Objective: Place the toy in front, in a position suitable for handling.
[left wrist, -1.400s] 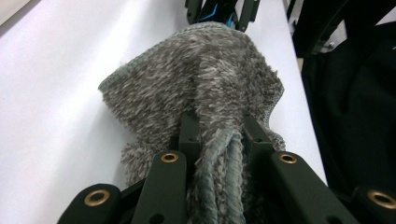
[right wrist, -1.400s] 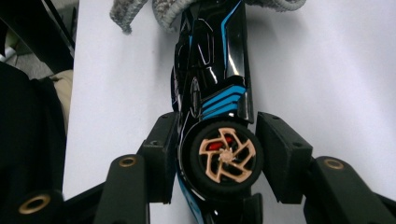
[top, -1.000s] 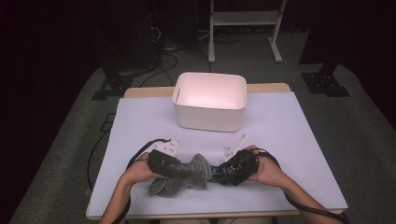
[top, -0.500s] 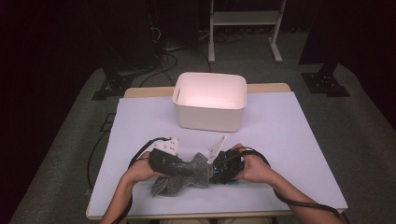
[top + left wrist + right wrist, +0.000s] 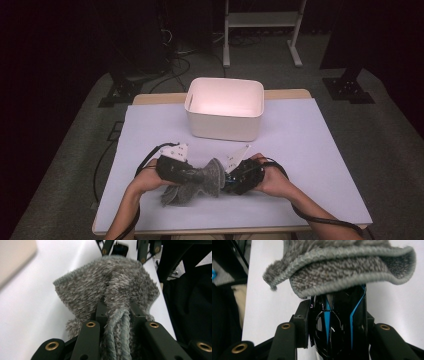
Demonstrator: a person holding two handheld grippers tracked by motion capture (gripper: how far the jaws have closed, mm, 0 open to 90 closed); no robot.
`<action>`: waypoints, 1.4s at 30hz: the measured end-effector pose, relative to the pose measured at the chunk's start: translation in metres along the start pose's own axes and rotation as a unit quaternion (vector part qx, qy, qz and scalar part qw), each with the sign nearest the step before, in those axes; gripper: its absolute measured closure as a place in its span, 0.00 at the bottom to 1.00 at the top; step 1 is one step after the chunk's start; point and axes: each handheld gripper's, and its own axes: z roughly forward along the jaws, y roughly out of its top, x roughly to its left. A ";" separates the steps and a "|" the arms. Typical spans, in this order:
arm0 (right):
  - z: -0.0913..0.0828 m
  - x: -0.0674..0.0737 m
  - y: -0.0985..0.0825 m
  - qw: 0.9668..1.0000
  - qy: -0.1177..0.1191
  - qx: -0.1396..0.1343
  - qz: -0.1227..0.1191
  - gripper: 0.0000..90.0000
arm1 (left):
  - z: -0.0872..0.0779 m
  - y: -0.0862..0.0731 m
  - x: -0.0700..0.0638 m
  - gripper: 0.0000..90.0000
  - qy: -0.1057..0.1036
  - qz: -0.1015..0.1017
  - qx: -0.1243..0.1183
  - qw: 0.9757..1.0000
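Near the front edge of the table (image 5: pixel 320 150), the left gripper (image 5: pixel 192 174) is clamped tight on a bunched grey cloth (image 5: pixel 200 182). The right gripper (image 5: pixel 231 181), whose jaws have just been closing, grips a glossy black and blue object (image 5: pixel 337 325), its far end tucked under the cloth's edge. A white tub (image 5: pixel 225 107) stands well behind.

Fuzzy grey cloth (image 5: pixel 112 287), glossy black plastic mouse (image 5: pixel 337 325), smooth white bin (image 5: pixel 225 107)
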 end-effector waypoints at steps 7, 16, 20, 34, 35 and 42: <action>-0.006 -0.003 0.010 0.998 0.000 -0.065 0.012 0.62 | -0.030 0.038 -0.006 0.83 0.017 0.040 -0.011 0.999; -0.005 -0.001 0.007 0.997 0.006 -0.078 0.010 0.61 | -0.019 0.063 -0.008 0.83 0.008 0.064 0.009 0.998; -0.014 -0.003 -0.003 0.997 0.008 -0.080 0.018 0.61 | -0.012 0.066 -0.003 0.83 -0.004 0.061 -0.007 0.998; -0.033 -0.004 -0.032 0.994 0.001 -0.099 0.043 0.61 | -0.010 0.061 0.002 0.83 -0.003 0.050 -0.005 0.999; -0.034 -0.004 -0.034 0.994 0.000 -0.101 0.043 0.61 | -0.009 0.060 0.002 0.83 -0.003 0.046 -0.007 0.999; -0.041 -0.003 -0.042 0.994 -0.003 -0.104 0.043 0.61 | -0.001 0.060 0.005 0.83 -0.009 0.047 0.001 0.999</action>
